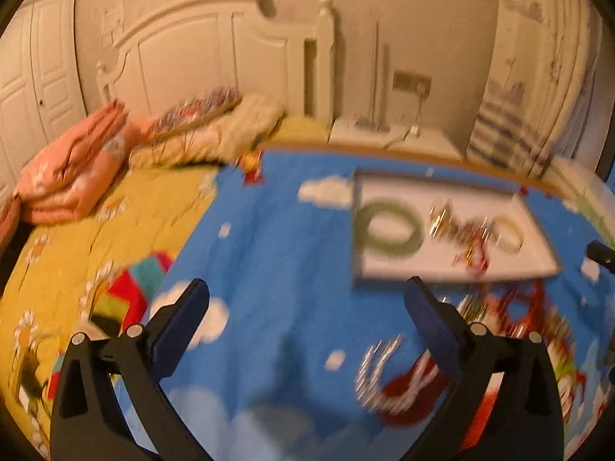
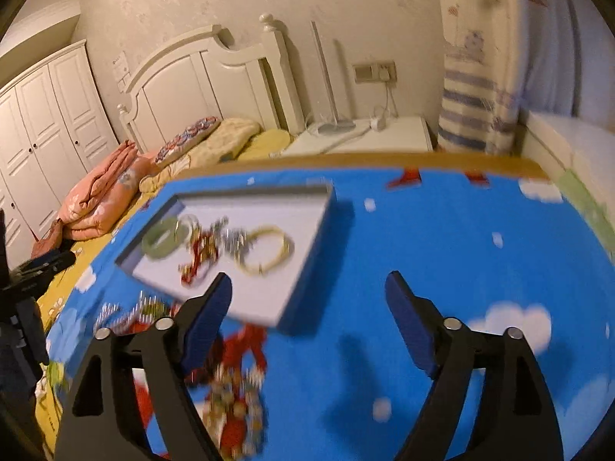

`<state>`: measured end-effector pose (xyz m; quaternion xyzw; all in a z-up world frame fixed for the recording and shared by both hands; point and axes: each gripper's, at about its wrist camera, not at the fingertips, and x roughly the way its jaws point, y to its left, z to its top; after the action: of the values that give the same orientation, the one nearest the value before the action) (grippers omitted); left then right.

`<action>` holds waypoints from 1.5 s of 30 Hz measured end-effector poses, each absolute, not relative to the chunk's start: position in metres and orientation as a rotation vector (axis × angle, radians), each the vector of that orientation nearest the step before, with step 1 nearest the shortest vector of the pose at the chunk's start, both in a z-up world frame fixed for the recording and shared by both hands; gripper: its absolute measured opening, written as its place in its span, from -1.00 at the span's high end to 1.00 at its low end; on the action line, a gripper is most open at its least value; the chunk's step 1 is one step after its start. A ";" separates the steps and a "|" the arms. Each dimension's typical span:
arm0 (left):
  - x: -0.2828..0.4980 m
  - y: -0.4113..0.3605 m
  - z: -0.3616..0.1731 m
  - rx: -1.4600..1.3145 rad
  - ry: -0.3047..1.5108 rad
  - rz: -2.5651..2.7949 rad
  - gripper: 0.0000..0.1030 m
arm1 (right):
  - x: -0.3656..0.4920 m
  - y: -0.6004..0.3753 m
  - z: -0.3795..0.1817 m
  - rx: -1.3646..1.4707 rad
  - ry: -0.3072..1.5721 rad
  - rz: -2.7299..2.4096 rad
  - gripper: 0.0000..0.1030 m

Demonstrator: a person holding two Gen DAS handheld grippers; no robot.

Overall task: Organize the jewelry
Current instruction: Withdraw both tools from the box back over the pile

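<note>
two grippers, left gripper (image 1: 307, 307) and right gripper (image 2: 307, 299), tilted downward, spread wide, empty, near the tray (image 2: 307, 230)

A bright blue cartoon-print cloth (image 2: 442, 238) covered the work surface — on it lay a shallow white tray (image 2: 269, 299) and, just beside its near edge, blurred loose jewelry (image 1: 380, 368).

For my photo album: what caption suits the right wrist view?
Open right gripper above a blue cloth, beside a white tray of bangles.
</note>
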<state>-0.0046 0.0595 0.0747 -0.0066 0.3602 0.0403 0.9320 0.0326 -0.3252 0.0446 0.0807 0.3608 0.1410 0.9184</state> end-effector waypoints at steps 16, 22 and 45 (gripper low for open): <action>-0.041 0.125 0.007 -0.316 0.835 -0.007 -0.95 | -0.026 -0.274 0.005 0.021 0.918 0.314 -0.58; -0.039 0.125 0.008 -0.329 0.828 -0.025 -0.95 | -0.029 -0.251 0.000 -0.064 0.942 0.344 -0.69; -0.037 0.125 0.010 -0.343 0.820 -0.032 -0.95 | -0.036 -0.236 0.000 -0.170 0.906 0.359 -0.16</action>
<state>-0.0366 0.1245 0.0100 -0.1661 0.3966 -0.0157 0.9027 -0.0360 -0.2355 0.0004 -0.0817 0.4347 0.1725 0.8801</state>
